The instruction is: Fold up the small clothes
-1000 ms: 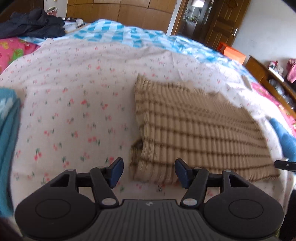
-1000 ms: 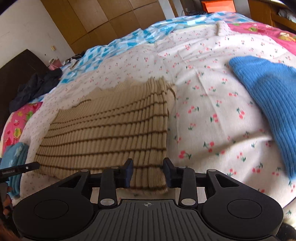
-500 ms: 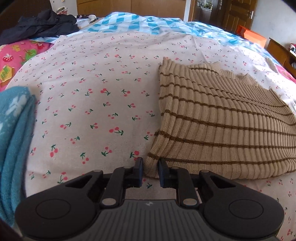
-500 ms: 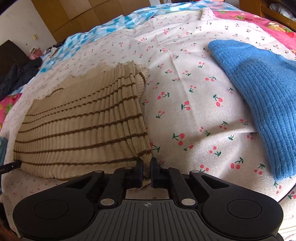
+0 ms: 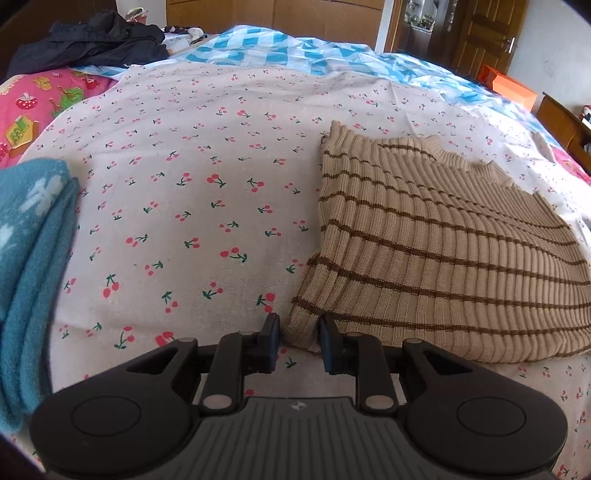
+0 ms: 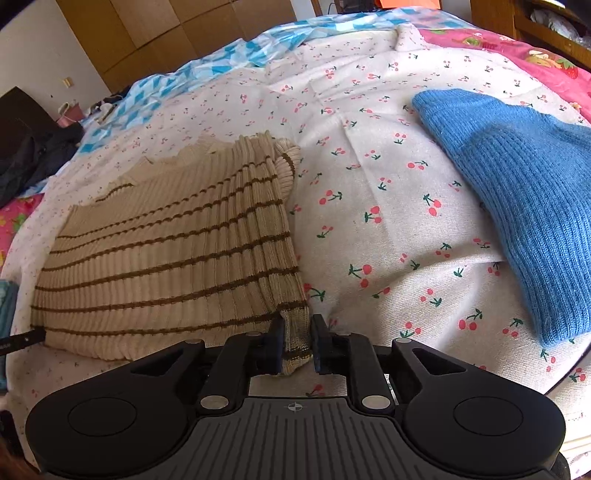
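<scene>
- Bedding covered the whole surface: one cream sheet (image 5: 192, 206) printed with small red cherries lay across the bed, a blue-and-white checked cover (image 5: 258, 51) showed beyond it, and a pink cartoon-print cover (image 5: 33, 99) showed at the far left edge.
- Wooden wardrobe doors (image 6: 155, 29) stood behind the bed, a brown panelled door (image 5: 480, 33) was at the far right of the left wrist view, and one orange box (image 5: 508, 86) sat near it.
- At far left one folded teal towel-like cloth (image 5: 29, 251) lay on the sheet, well apart from the sweater; one heap of dark clothing (image 5: 88, 40) lay at the head of the bed.
- One beige ribbed sweater with thin brown stripes (image 5: 436, 258) lay flat on the cherry sheet, folded into a rough rectangle, its scalloped edge on the far side.
- The left hand-held gripper (image 5: 298, 343) had its fingers a little apart around the sweater's near left corner; whether the pads pressed the knit could not be told.
- The right hand-held gripper (image 6: 297, 345) straddled the near right corner, which stood up between the fingers and touched the left pad, with a sliver of gap at the right pad.
- Farthest right one blue knitted garment (image 6: 524, 199) lay on the sheet, well apart from the sweater.
- Counted: two grippers, one striped sweater, one blue knit, one teal cloth.
</scene>
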Motion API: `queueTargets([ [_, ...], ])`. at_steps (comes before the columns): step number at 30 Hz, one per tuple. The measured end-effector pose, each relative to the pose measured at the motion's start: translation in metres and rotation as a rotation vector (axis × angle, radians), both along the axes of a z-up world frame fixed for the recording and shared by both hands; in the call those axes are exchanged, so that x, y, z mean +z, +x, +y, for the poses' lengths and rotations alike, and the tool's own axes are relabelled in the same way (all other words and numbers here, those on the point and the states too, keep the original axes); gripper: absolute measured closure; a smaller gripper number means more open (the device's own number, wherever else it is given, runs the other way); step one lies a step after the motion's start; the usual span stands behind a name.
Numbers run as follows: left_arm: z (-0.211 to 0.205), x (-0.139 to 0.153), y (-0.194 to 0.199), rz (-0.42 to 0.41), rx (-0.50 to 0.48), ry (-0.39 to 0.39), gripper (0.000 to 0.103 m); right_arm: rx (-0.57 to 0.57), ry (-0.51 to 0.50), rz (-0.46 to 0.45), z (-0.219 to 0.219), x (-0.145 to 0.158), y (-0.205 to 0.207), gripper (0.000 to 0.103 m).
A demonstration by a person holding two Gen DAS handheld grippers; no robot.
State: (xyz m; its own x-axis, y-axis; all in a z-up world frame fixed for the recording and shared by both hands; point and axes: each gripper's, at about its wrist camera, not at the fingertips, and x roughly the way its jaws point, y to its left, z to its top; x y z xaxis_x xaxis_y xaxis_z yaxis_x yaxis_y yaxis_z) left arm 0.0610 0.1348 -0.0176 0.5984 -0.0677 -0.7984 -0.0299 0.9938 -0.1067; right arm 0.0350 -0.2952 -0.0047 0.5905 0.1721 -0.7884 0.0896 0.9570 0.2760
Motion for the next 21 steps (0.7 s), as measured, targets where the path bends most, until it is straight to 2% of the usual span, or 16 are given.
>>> queueTargets([
  [2,0.001,0.005,-0.004,-0.013,0.003,-0.002,0.069,-0.002,-0.025,-0.030,0.000,0.010,-0.004,0.076],
  [5,0.009,0.013,-0.008,-0.031,0.040,-0.005,0.066,-0.015,-0.076,-0.076,0.000,0.020,-0.004,0.074],
  [7,0.014,0.018,-0.008,-0.050,0.073,-0.032,0.066,-0.014,-0.073,-0.110,0.001,0.026,0.005,0.074],
  [11,0.011,0.028,0.002,-0.103,0.069,-0.058,0.065,0.006,-0.056,-0.144,0.009,0.027,0.047,0.073],
  [15,-0.001,0.029,0.032,-0.118,0.029,-0.069,0.062,-0.021,-0.065,-0.171,0.012,0.014,0.100,0.071],
  [21,-0.016,0.014,0.076,-0.117,-0.005,-0.034,0.061,-0.075,-0.020,-0.128,0.001,-0.016,0.157,0.069],
])
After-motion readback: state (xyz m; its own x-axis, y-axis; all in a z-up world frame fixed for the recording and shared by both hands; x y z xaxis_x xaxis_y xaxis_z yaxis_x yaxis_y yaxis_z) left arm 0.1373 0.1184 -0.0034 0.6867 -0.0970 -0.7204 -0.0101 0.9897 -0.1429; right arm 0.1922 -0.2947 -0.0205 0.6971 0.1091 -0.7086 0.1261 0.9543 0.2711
